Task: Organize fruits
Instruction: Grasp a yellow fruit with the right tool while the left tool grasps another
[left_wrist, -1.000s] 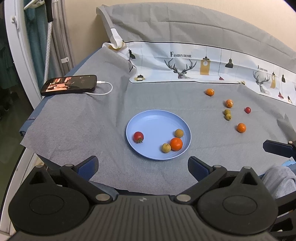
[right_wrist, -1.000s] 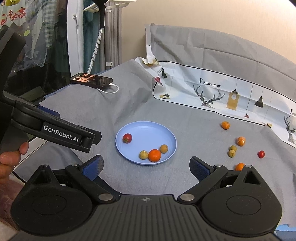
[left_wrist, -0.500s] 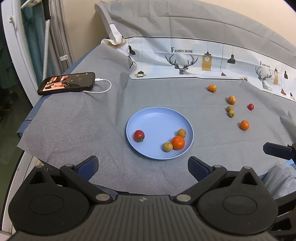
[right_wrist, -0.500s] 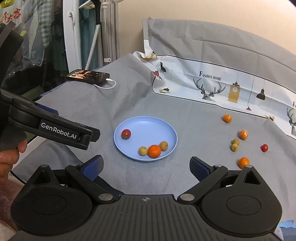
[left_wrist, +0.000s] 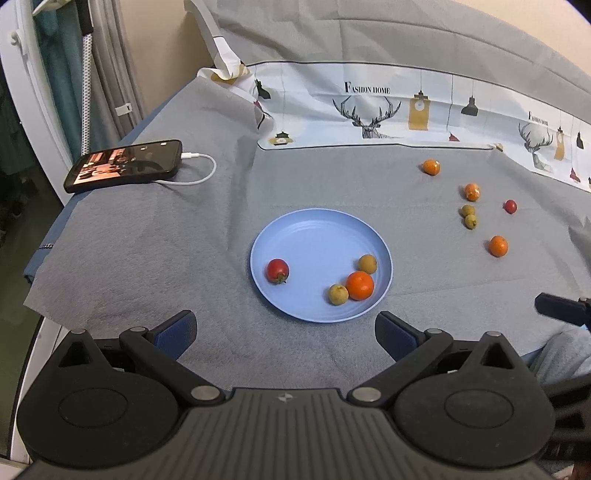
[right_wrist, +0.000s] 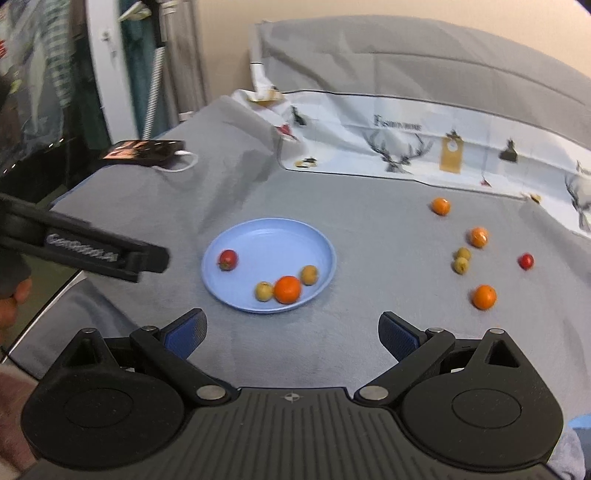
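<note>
Far left on the grey cloth (left_wrist: 129, 236): a smartphone (left_wrist: 123, 165), long axis across the view, charging cable (left_wrist: 199, 173) trailing right. Centre: blue plate (left_wrist: 314, 236) holding a cherry tomato (left_wrist: 277, 270) (stem toward the camera), two longans and an orange (left_wrist: 359, 285). Right, loose and well apart from the plate: three oranges, two touching longans (left_wrist: 469, 216), one red fruit (left_wrist: 510, 206). Left gripper (left_wrist: 284, 330) spread wide, empty; right gripper (right_wrist: 291, 332) likewise. Only the blurred right wrist view shows the left gripper's side and a fingertip (right_wrist: 18, 295).
</note>
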